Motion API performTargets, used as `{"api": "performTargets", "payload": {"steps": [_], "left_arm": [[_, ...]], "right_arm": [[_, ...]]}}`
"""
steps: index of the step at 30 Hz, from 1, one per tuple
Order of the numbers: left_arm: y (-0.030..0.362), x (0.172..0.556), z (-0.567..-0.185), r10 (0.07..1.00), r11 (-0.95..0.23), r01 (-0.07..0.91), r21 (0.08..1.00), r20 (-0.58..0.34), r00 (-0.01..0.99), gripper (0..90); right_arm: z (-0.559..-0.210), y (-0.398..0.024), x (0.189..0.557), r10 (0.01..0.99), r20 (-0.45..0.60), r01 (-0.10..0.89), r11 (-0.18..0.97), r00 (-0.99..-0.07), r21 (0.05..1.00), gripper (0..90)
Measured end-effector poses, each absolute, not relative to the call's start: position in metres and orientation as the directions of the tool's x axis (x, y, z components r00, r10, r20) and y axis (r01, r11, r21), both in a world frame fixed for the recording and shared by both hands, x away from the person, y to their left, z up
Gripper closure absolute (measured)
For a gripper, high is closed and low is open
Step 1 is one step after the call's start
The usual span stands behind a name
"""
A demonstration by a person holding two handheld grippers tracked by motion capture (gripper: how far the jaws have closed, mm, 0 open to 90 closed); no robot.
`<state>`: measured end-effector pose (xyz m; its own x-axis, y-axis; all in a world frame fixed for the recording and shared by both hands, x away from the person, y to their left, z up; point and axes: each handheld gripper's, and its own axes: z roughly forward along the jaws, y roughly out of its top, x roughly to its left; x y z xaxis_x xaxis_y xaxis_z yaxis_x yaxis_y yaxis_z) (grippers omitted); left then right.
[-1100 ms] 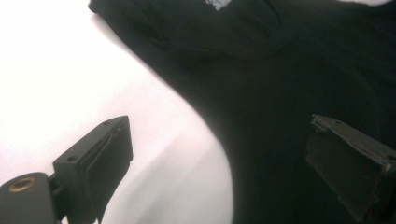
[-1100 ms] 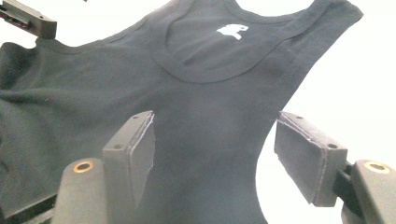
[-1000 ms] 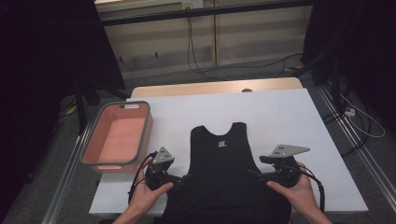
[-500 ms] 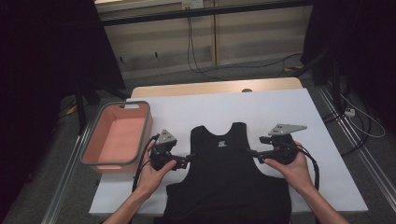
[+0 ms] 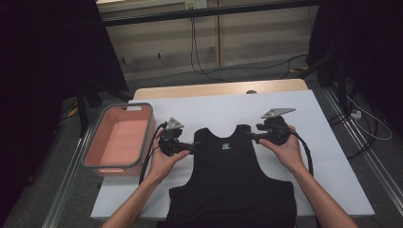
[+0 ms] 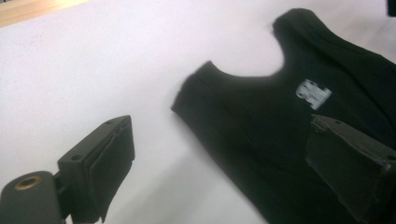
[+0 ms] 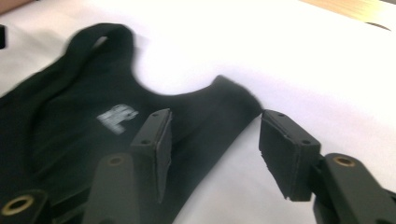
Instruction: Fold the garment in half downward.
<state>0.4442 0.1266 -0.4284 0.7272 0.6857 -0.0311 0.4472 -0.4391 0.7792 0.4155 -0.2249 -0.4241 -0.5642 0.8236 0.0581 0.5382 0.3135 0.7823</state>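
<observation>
A black sleeveless top (image 5: 233, 180) with a small white print (image 5: 226, 145) lies flat on the white table cover, neck end away from me. My left gripper (image 5: 196, 142) hovers at its left shoulder strap (image 6: 201, 88) with jaws wide apart, one over the white cover and one over the cloth. At the other shoulder strap (image 7: 233, 102) is my right gripper (image 5: 250, 135). Its jaws have just been closing and stand partly apart, the strap's end below and between them, not pinched. The top's hem runs off the bottom of the high view.
A salmon-pink bin (image 5: 150, 137) with a grey rim stands at the table's left edge, close to my left hand. White cover (image 5: 328, 156) stretches to the right of the top and behind it (image 5: 228, 109). A wooden strip (image 5: 214, 89) borders the back.
Both hands have moved away from me along the top's sides, from about its middle up to the two shoulder straps.
</observation>
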Motion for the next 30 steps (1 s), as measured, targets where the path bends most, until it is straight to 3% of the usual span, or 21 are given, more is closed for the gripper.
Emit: {"api": "performTargets", "payload": {"steps": [6, 14, 26, 30], "left_arm": [[0.121, 0.465, -0.432, 0.706, -0.416, 0.466, 0.781, -0.045, 0.707, 10.5], [0.116, 0.487, -0.441, 0.723, -0.409, 0.493, 0.768, -0.058, 0.689, 22.3], [0.112, 0.497, -0.446, 0.72, -0.418, 0.514, 0.75, -0.072, 0.69, 26.6], [0.114, 0.499, -0.448, 0.702, -0.423, 0.515, 0.746, -0.09, 0.706, 35.1]], "right_arm": [[-0.431, -0.218, 0.443, 0.835, 0.054, 0.547, 0.308, -0.548, 0.779, 55.7], [-0.442, -0.211, 0.471, 0.843, 0.054, 0.57, 0.313, -0.534, 0.76, 63.1], [-0.461, -0.208, 0.479, 0.841, 0.052, 0.601, 0.342, -0.539, 0.722, 64.7], [-0.459, -0.207, 0.479, 0.831, 0.065, 0.608, 0.348, -0.552, 0.714, 84.1]]}}
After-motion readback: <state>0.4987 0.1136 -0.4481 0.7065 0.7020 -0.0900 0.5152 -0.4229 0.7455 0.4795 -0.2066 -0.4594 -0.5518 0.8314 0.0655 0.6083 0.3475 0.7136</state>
